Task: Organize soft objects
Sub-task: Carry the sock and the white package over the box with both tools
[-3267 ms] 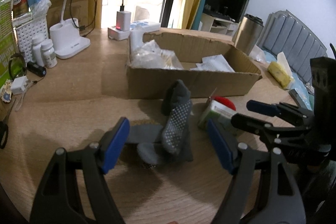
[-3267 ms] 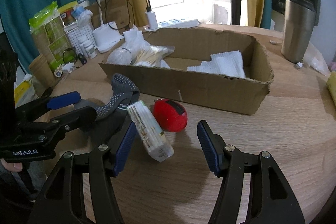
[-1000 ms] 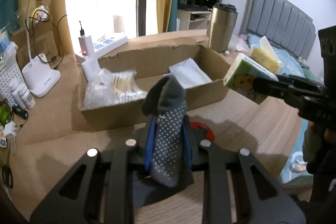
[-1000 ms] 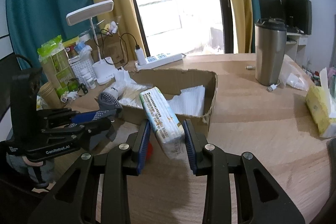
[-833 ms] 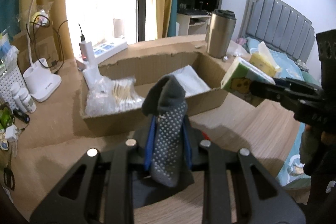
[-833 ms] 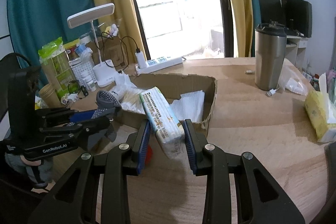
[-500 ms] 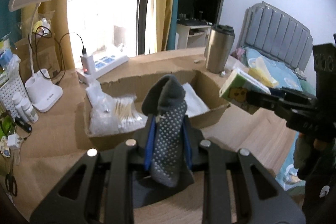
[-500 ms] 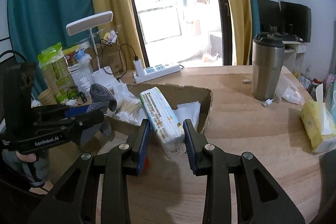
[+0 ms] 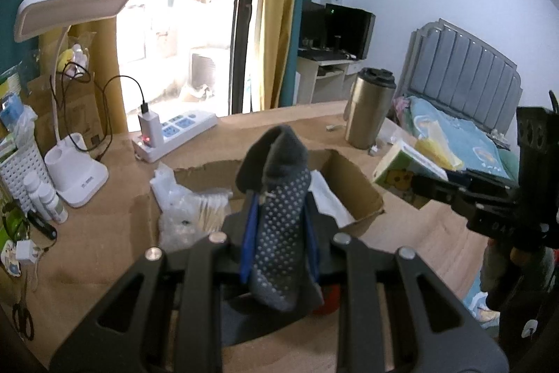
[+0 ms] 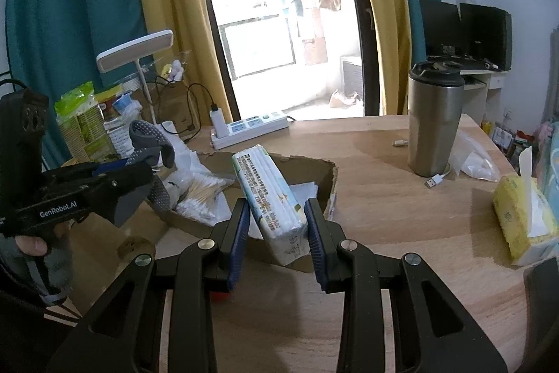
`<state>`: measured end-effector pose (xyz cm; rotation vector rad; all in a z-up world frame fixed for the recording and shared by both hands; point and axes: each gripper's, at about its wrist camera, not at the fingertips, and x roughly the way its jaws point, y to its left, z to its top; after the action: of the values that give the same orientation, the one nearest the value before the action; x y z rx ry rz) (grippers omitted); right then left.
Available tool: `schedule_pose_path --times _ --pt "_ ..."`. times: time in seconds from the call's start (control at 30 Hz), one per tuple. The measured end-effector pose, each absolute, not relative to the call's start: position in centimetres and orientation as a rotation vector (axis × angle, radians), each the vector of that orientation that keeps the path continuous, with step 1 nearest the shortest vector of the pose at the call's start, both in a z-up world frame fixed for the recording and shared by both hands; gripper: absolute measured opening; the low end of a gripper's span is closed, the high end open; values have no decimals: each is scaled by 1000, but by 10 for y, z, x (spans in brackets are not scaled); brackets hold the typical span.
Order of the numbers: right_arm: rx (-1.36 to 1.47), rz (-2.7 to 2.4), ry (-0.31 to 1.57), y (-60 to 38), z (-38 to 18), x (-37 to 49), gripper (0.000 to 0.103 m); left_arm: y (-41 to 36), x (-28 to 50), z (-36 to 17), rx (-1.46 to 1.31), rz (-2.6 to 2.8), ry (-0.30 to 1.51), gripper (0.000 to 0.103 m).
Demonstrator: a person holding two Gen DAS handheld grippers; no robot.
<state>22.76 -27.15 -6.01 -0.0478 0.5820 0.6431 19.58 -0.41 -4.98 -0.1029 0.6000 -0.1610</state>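
My left gripper point(image 9: 279, 247) is clamped on the grey sock point(image 9: 279, 219), my right gripper point(image 10: 277, 233) on the tissue pack point(image 10: 269, 194). Both are held above the table point(image 10: 384, 198), with the box point(image 9: 363, 194) ahead at twelve o'clock in each wrist view. I judge this the carry step: both soft things lifted, neither in the box yet. Next I should bring each over the open part of the box, clear of the swab bag point(image 9: 195, 208) at its ten o'clock corner, lower, then part my jaws.

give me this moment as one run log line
left gripper: shut on grey sock | right gripper: shut on tissue pack | both above cardboard box
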Motion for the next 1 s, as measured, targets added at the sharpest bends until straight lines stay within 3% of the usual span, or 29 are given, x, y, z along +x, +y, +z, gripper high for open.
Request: schedule_pose_path --times 1.0 --pt "-20 623 684 -255 -80 296 35 -10 264 -72 -114 -141 655 26"
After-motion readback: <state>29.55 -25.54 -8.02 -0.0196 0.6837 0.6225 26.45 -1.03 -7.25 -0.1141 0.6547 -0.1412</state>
